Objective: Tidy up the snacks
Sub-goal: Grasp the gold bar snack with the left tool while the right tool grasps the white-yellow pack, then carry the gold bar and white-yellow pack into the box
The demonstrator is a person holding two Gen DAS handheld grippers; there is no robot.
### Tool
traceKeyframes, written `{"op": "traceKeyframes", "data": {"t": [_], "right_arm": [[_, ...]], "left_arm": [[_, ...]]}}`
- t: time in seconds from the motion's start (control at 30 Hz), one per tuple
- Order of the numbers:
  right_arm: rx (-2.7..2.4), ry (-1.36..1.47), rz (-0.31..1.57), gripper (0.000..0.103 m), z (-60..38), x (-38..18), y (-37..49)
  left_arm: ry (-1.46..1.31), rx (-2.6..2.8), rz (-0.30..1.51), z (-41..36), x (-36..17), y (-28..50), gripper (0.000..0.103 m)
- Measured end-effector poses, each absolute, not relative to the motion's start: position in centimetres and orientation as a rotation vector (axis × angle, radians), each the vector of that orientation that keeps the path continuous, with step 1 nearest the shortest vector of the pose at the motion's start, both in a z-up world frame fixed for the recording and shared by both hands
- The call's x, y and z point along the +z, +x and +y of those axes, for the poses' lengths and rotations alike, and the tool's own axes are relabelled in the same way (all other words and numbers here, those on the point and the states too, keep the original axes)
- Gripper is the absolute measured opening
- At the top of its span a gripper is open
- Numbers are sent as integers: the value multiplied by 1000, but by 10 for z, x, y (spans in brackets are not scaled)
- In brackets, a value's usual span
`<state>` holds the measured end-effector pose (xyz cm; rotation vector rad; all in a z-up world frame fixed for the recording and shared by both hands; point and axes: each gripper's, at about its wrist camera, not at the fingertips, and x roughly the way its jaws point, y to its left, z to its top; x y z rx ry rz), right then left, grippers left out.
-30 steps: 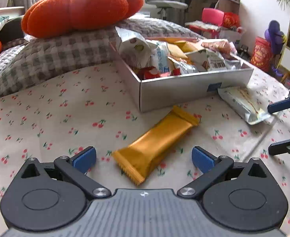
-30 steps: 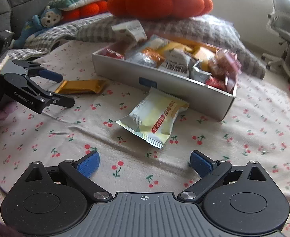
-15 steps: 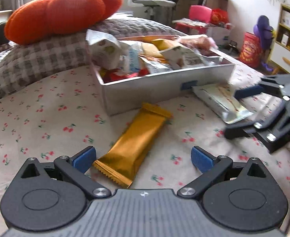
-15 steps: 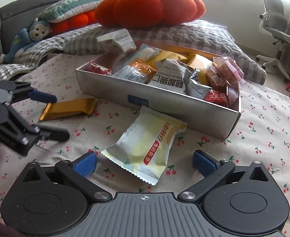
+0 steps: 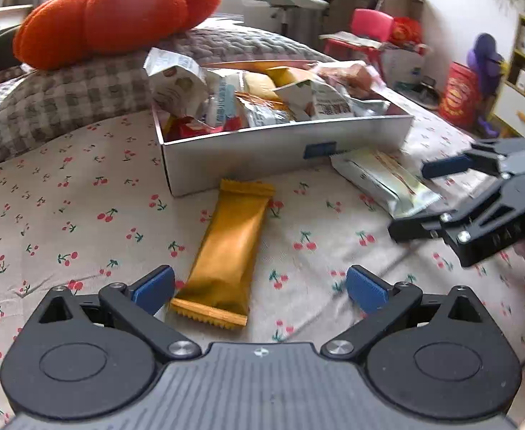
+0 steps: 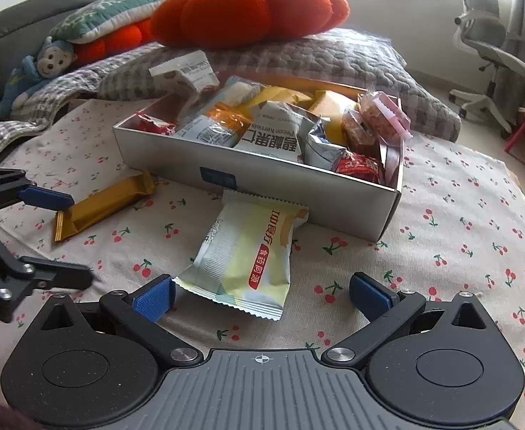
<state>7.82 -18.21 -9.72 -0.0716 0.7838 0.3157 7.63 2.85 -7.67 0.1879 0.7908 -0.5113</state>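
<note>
gold wrapper of the snack bar (image 5: 232, 247) lies on the cherry-print cloth (image 5: 83, 215) between my left claw's (image 5: 259, 285) spread tips; my right claw (image 6: 262, 292), also spread, frames the pale packet (image 6: 248, 254) leaning against the box (image 6: 262, 179).

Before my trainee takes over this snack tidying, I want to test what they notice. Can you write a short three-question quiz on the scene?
1. True or false: the long gold-wrapped snack bar lies inside the grey rectangular cardboard box.
2. Which packet lies between the fingers of the right gripper? A) the pale yellow-and-white pillow packet with red lettering B) a blue can C) a red pouch
3. Fill in: the left gripper is ____, with the gold bar's near end beside its left finger.

Key: 1 false, it lies on the cherry-print cloth in front of the box; 2 A; 3 open.
</note>
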Motion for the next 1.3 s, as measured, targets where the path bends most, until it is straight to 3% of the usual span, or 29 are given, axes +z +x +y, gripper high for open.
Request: {"op": "traceKeyframes", "data": {"t": [0.2,0.37,0.43,0.63,0.7,0.77,0.97,1.3], "right_arm": [[292,-65,793,103,-178,-97,81],[290,-67,800,103,-177,-96,83],[300,-69,797,101,-177,-96,83],[321,-57,803,85,-175,-89,84],[339,-52,811,70,-174,-86,85],[356,-37,820,65,-175,-83,86],[352,27,857,50,-183,-76,89],[343,5,876,45,-184,-62,78]], "left_arm": [[158,-434,815,22,-74,88,94],[147,-365,798,22,-72,89,70],[155,-356,794,22,-72,89,64],[162,-365,800,18,-68,88,44],[161,-363,811,16,-67,88,38],[158,-359,825,14,-66,88,29],[129,-353,870,11,-62,88,26],[76,-353,903,12,-49,82,26]]}}
